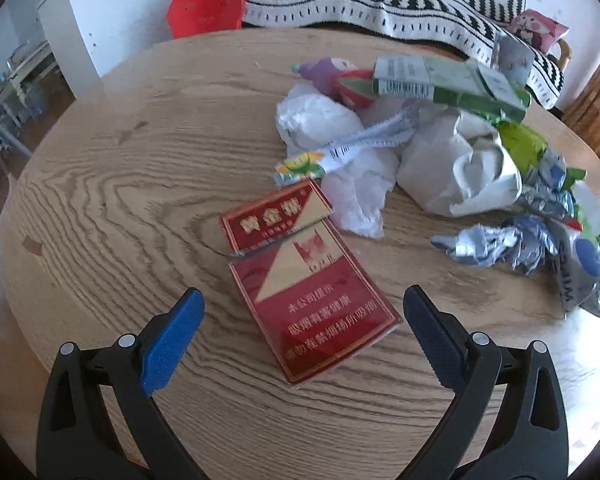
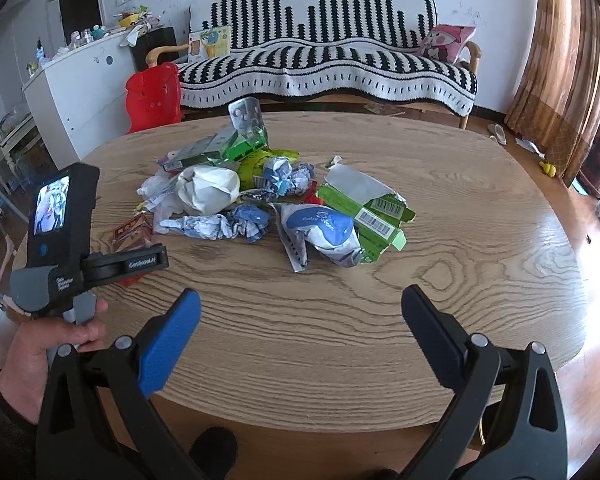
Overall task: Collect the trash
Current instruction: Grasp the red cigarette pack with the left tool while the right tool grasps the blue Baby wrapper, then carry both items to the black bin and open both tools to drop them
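Note:
A heap of trash lies on the oval wooden table (image 1: 112,184). Closest to my open left gripper (image 1: 302,304) is a flattened red cigarette pack (image 1: 308,300), its lower half lying between the blue fingertips, with nothing gripped. Behind it sit crumpled white paper (image 1: 456,172), tissues (image 1: 320,120), a green carton (image 1: 460,84) and blue-silver wrappers (image 1: 512,244). In the right wrist view my right gripper (image 2: 300,308) hangs open over bare table (image 2: 480,248), short of a baby-wipes packet (image 2: 320,236), a torn green box (image 2: 372,204) and the white paper ball (image 2: 208,188).
A hand (image 2: 48,344) holds the left gripper's body (image 2: 60,240) at the table's left edge. A red plastic chair (image 2: 154,96) and a striped sofa (image 2: 328,60) stand behind the table, a white cabinet (image 2: 72,92) at the left, curtains (image 2: 564,60) at the right.

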`<state>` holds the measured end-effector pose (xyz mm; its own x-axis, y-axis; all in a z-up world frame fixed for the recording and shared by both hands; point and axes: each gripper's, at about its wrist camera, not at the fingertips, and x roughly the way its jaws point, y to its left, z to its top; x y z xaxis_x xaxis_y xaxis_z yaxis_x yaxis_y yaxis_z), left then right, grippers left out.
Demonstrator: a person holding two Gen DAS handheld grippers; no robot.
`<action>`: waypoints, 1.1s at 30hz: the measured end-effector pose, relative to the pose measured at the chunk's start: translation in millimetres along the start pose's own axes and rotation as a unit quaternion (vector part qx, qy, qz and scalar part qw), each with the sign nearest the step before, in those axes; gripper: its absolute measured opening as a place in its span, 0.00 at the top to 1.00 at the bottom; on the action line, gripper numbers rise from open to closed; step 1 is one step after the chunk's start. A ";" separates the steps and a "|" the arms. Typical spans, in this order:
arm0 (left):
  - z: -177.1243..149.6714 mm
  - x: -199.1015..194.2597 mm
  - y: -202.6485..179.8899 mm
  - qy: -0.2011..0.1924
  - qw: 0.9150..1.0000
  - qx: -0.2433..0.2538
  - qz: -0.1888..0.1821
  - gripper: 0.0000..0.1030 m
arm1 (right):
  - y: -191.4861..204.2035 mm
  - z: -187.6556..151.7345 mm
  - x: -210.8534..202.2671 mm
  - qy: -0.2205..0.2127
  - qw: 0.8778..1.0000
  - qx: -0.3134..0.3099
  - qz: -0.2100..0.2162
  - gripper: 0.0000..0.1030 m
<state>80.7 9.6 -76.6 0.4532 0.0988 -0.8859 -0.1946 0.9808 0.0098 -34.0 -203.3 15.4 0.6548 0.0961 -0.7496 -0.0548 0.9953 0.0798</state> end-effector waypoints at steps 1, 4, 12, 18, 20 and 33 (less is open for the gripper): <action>-1.4 1.2 0.8 0.001 1.000 0.000 0.000 0.07 | -0.8 0.3 2.1 0.002 1.000 0.001 0.003 0.05; -2.4 1.1 6.8 -0.002 1.000 -0.004 -0.001 0.25 | -4.7 4.3 15.7 0.008 1.000 0.003 0.006 0.06; -4.9 -18.8 25.6 -0.017 0.999 -0.012 -0.027 0.42 | -19.2 17.8 66.1 0.034 0.999 0.033 -0.004 0.15; -7.3 -54.7 26.1 -0.055 0.997 0.001 -0.046 0.42 | -10.9 33.4 97.4 0.035 0.999 0.002 -0.042 0.21; -11.4 -61.8 21.9 -0.062 0.997 0.009 -0.048 0.42 | -5.6 37.0 107.9 0.038 0.997 -0.027 -0.059 0.31; -22.8 -85.0 -36.1 -0.075 0.992 0.053 -0.088 0.42 | -41.4 50.5 50.5 -0.013 0.998 0.040 0.053 0.78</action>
<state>29.4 -38.0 -12.3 0.5980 -0.0592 -0.7993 -0.0114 0.9965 -0.0823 39.4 -240.2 7.4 0.6676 0.1991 -0.7174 -0.0649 0.9755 0.2103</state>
